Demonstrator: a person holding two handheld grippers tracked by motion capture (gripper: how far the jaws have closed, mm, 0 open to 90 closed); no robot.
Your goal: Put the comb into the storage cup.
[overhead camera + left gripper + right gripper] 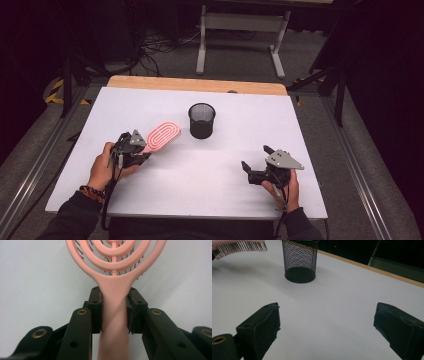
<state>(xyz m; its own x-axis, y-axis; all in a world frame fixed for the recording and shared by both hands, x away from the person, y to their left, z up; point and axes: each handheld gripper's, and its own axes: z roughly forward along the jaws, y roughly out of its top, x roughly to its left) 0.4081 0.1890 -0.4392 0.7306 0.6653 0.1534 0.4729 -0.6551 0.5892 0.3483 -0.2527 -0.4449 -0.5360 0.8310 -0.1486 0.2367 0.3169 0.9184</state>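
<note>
1. One step looks done: our left gripper has its jaws closed tight on the handle of the pink brush, held left of middle in the high view, bristles off the desk.
2. We think the brush still has to go into the black mesh cup, near it at upper middle.
3. Our right gripper rests at lower right, jaws wide open and empty.
4. Lots of bare desk lies between things; edges are far.
</note>
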